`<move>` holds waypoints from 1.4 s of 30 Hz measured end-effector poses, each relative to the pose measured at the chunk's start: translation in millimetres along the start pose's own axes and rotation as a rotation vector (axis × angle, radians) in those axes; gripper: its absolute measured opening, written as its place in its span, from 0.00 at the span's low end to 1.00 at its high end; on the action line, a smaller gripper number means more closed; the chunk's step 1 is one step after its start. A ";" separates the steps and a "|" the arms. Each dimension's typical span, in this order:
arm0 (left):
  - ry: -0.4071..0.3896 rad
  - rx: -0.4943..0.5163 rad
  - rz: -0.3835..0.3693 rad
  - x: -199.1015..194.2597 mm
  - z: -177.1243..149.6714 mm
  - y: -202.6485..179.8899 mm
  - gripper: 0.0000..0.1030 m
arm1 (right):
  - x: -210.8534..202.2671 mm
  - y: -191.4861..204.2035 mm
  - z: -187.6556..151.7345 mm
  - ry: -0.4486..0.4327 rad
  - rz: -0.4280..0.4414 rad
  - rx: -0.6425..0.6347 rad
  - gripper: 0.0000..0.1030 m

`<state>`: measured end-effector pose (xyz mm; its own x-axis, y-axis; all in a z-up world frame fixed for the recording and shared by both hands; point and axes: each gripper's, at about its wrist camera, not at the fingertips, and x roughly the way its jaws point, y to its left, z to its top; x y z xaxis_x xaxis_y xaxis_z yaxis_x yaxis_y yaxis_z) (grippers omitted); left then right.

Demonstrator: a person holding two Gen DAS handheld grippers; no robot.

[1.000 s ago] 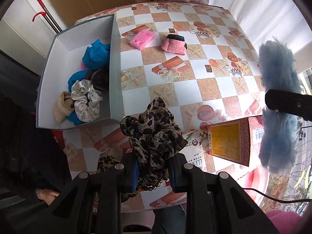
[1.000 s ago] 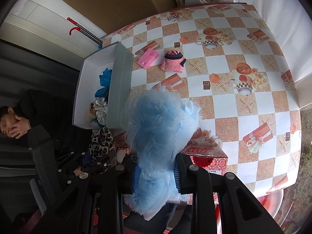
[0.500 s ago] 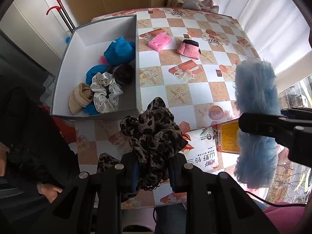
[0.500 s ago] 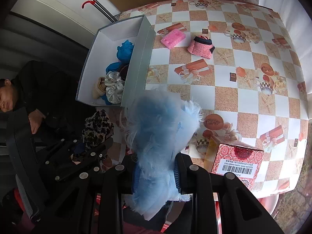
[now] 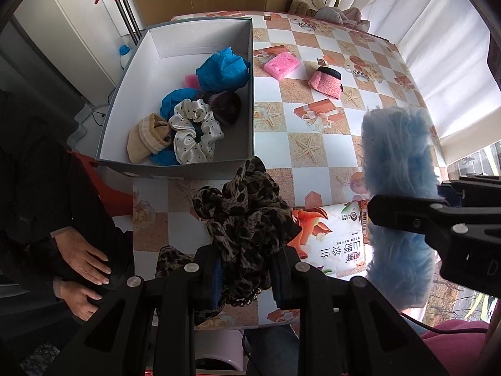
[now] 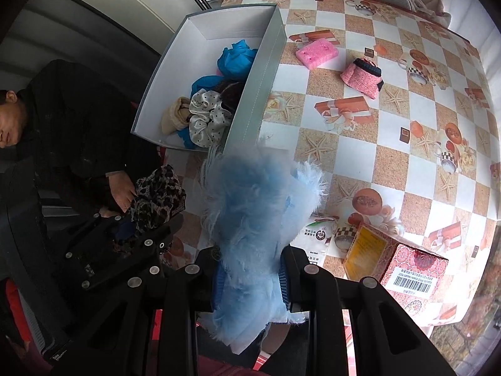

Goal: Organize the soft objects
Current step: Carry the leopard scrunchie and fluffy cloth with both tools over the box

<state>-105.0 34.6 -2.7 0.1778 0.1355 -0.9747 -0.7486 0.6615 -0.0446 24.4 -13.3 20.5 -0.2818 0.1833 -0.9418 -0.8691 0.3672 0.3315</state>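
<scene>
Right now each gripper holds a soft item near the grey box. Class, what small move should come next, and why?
Probably carry the left gripper forward over the near wall of the box, then let go. It is shut on the leopard scrunchie, which hangs short of that wall, and other soft items already lie inside. The right gripper, shut on the blue fluffy cloth, can follow.

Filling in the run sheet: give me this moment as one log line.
left claw: shut on leopard scrunchie | right claw: shut on blue fluffy item | box: holds several soft items | table: pink sponge, pink pouch loose
</scene>
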 end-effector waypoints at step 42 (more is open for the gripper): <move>-0.054 -0.141 0.038 1.1 45.5 58.8 0.26 | 6.8 15.0 59.2 -0.005 -0.030 -0.052 0.29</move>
<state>-119.8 107.2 3.6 0.1787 0.2001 -0.9633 -0.8370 0.5456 -0.0420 33.4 47.5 22.3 -0.2532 0.1769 -0.9511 -0.8971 0.3251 0.2993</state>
